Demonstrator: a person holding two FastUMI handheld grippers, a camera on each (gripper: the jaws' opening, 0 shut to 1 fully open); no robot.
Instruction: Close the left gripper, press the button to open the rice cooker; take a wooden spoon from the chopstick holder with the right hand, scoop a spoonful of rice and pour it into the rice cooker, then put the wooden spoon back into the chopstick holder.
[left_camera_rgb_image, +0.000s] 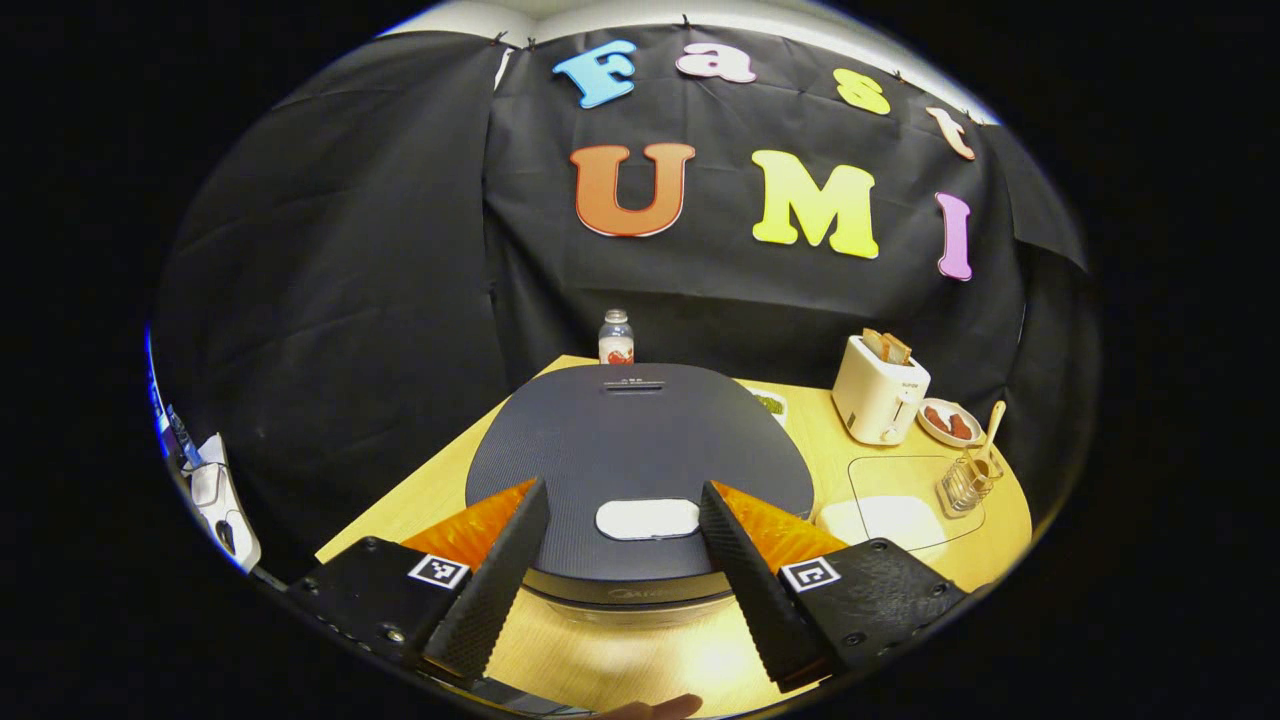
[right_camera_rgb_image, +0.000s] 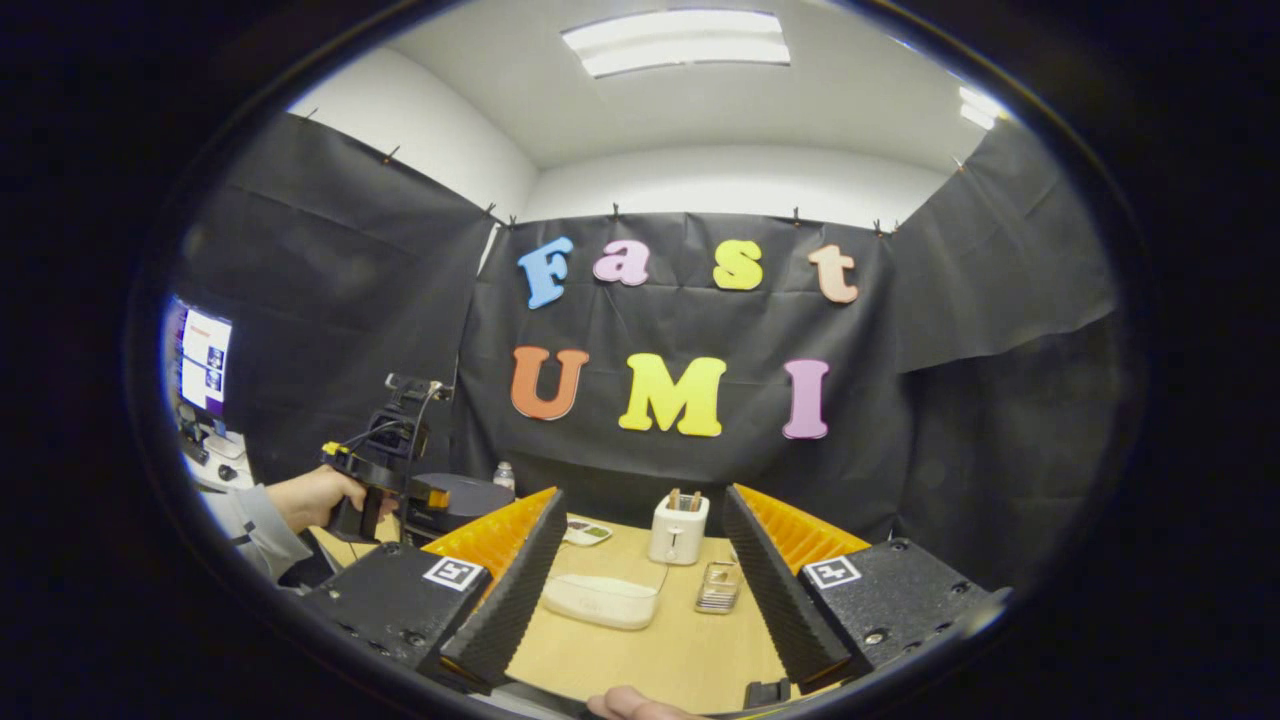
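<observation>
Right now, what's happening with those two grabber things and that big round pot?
A person holds a gripper in each hand. The left gripper hovers over the closed rice cooker, jaws apart on either side of its white button, not pressing yet. The right gripper waits with jaws open, facing the table. The wooden spoon stands in its wire holder, and the rice tub is untouched.

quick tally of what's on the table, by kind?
Appliances: 2 (dark round rice cooker, cream toaster)
Containers: 2 (clear rice box, wire chopstick holder)
Bottles: 1
Dishes: 2
Wooden spoons: 1
Total: 8
</observation>
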